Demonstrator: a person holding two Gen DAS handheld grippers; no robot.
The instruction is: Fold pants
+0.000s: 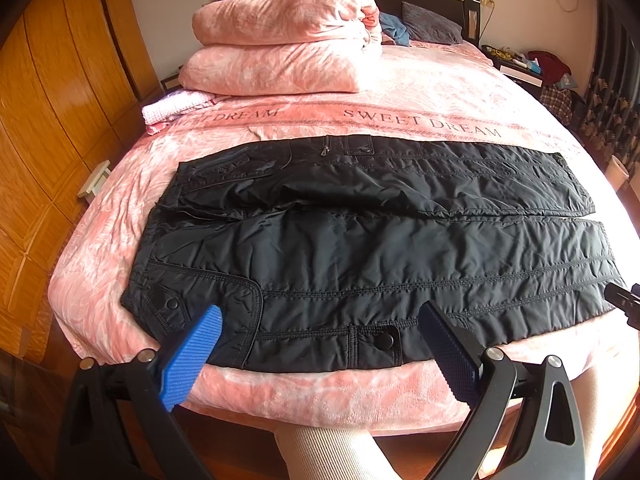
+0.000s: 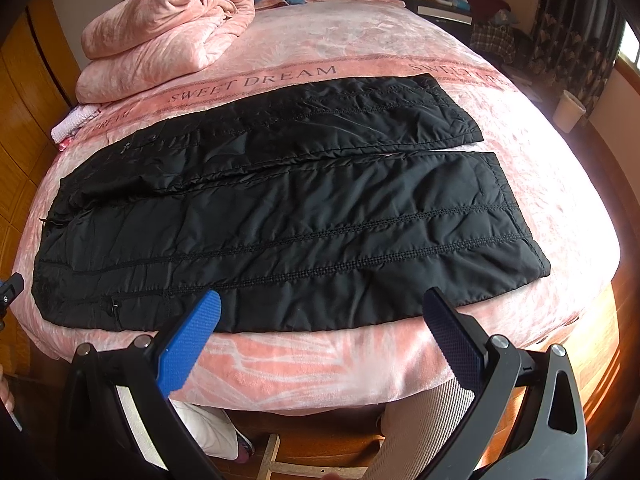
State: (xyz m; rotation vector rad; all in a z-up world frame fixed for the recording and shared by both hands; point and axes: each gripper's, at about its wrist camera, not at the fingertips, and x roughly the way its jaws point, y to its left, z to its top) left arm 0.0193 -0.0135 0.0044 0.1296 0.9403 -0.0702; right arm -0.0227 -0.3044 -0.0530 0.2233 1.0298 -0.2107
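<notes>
Black padded pants (image 1: 360, 248) lie flat across the pink bed, waistband at the left, both legs running right, side by side. They also show in the right wrist view (image 2: 280, 208). My left gripper (image 1: 320, 316) is open and empty, hovering over the near edge of the pants by the waist pockets and snap buttons. My right gripper (image 2: 322, 300) is open and empty, over the near edge of the near leg, around its middle. Its tip shows at the right edge of the left wrist view (image 1: 624, 300).
The pink bedspread (image 1: 320, 392) reads "SWEET DREAM". Folded pink quilts (image 1: 280, 40) are stacked at the bed's far left, with a small white-pink cloth (image 1: 172, 108) beside them. A wooden wardrobe (image 1: 48, 120) stands left. A cluttered nightstand (image 2: 448, 8) and a curtain (image 2: 576, 48) are at the far right.
</notes>
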